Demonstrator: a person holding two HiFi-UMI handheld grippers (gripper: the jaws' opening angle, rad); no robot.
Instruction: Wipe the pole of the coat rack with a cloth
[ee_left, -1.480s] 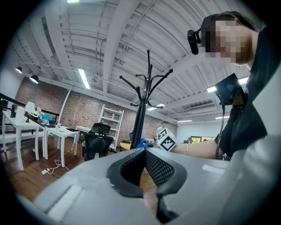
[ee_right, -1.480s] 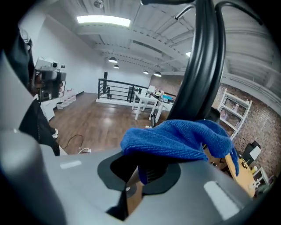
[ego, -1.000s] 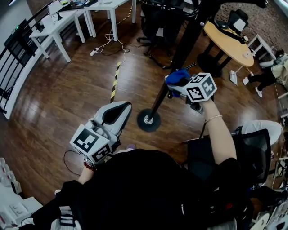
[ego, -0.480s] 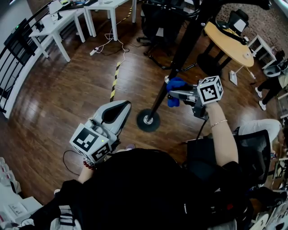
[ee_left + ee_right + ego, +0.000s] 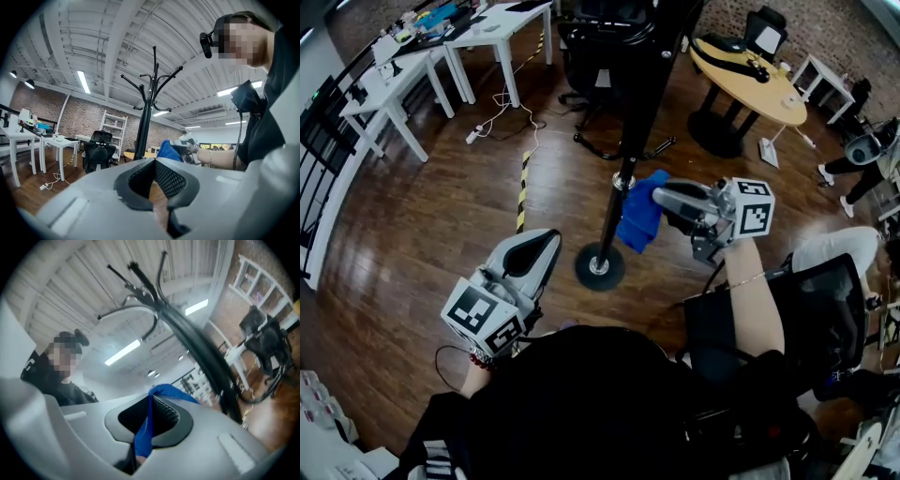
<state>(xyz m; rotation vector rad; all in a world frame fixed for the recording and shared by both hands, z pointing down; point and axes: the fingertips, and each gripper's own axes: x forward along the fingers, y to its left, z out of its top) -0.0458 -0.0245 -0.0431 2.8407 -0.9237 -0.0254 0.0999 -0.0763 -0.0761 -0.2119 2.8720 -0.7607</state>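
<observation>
The coat rack pole (image 5: 615, 197) is standing near the middle of the head view, rising from its round base (image 5: 600, 267) on the wooden floor (image 5: 422, 216) toward the top edge of the frame. The blue cloth (image 5: 639, 214) is hanging just right of the pole's lower part, with its left edge lying against or right beside the pole; contact cannot be told. The right gripper (image 5: 664, 199) is reaching in from the right of centre and is clenching its jaws on a fold of the cloth (image 5: 144, 433), which is trailing toward the dark pole (image 5: 201, 357) in the right gripper view. The left gripper (image 5: 542, 246) is sitting at lower left, well apart from the pole, its jaws drawn together with nothing between them. In the left gripper view the pole (image 5: 144, 126) is showing at centre and the cloth (image 5: 166, 150) just right of it. White tables (image 5: 394, 66) are standing at upper left, and a round wooden table (image 5: 750, 75) at upper right.
</observation>
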